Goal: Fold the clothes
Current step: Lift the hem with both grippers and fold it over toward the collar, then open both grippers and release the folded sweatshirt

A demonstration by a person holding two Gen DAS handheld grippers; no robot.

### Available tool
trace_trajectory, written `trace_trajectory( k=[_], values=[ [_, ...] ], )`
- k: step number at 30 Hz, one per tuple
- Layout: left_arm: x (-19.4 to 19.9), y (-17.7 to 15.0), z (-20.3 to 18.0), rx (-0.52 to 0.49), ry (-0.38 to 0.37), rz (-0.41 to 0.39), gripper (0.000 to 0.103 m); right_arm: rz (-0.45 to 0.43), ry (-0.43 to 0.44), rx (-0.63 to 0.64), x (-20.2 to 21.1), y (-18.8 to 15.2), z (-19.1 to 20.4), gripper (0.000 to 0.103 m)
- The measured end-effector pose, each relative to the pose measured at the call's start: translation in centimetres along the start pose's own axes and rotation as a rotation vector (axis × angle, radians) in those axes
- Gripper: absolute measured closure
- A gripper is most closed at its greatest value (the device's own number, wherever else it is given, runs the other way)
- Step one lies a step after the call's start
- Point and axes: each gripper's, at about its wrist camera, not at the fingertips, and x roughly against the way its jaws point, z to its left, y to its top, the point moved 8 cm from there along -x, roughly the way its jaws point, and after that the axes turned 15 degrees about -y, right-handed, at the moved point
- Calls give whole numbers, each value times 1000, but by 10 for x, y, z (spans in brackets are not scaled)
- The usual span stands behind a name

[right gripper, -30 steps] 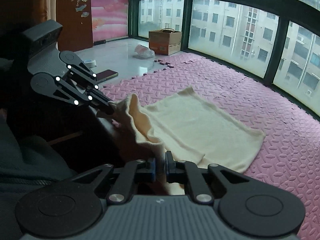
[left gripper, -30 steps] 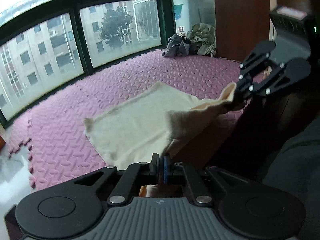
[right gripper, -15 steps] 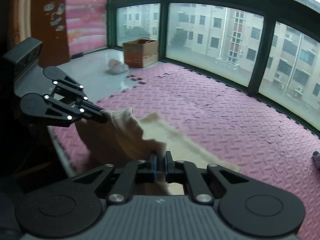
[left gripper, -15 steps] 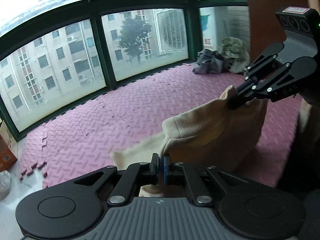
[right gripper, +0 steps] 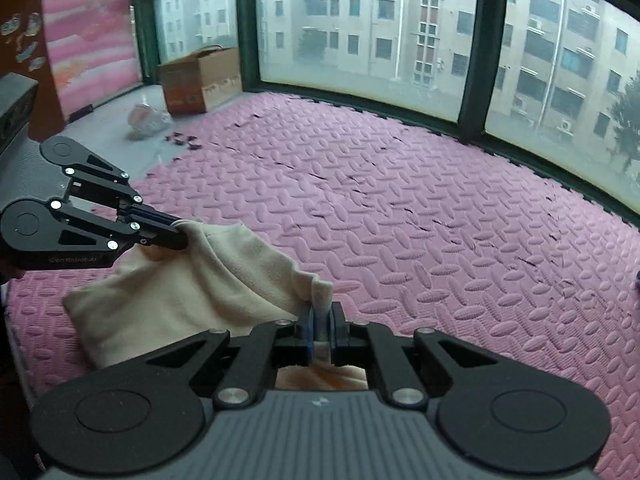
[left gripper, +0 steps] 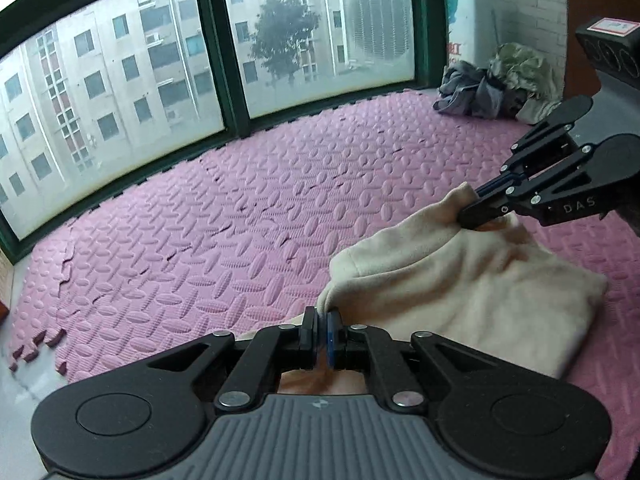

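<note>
A cream garment point(left gripper: 460, 280) hangs bunched between my two grippers, its lower part resting on the pink foam mat point(left gripper: 240, 220). My left gripper point(left gripper: 322, 316) is shut on one corner of it, at the bottom of the left wrist view. At the right of that view, my right gripper point(left gripper: 466, 214) pinches the other corner. From the right wrist, my right gripper point(right gripper: 320, 312) is shut on the garment point(right gripper: 192, 296), and my left gripper point(right gripper: 182, 236) grips it at the left. The held edge sags between the two.
A pile of grey and olive clothes point(left gripper: 496, 84) lies in the far right corner. A cardboard box point(right gripper: 200, 80) and a plastic bag point(right gripper: 148, 120) sit on bare floor beyond the mat's point(right gripper: 440, 220) left edge. Large windows line the far side.
Both grippers have carried their held corners forward over the mat. The garment, spread flat a second ago, is now folded over and bunched beneath them.
</note>
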Motion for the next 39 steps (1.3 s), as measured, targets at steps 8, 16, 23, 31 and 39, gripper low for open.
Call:
trace_trajectory(
  k=[8, 16, 23, 31, 39],
  values=[
    [-22, -8, 12, 33, 7, 44, 98, 44, -23, -41, -29, -8, 0, 96],
    [-30, -11, 22, 96, -6, 70, 94, 61, -46, -52, -40, -8, -2, 92],
    [-15, -5, 25, 109, 13, 72, 78, 38, -57, -69, -23, -2, -8, 88],
    [15, 4, 23, 137, 1, 25, 77, 3, -59, -85, 6, 1, -10, 85],
    [29, -4, 3, 146, -13, -14, 77, 0, -57, -135, 19, -19, -8, 85]
  ],
)
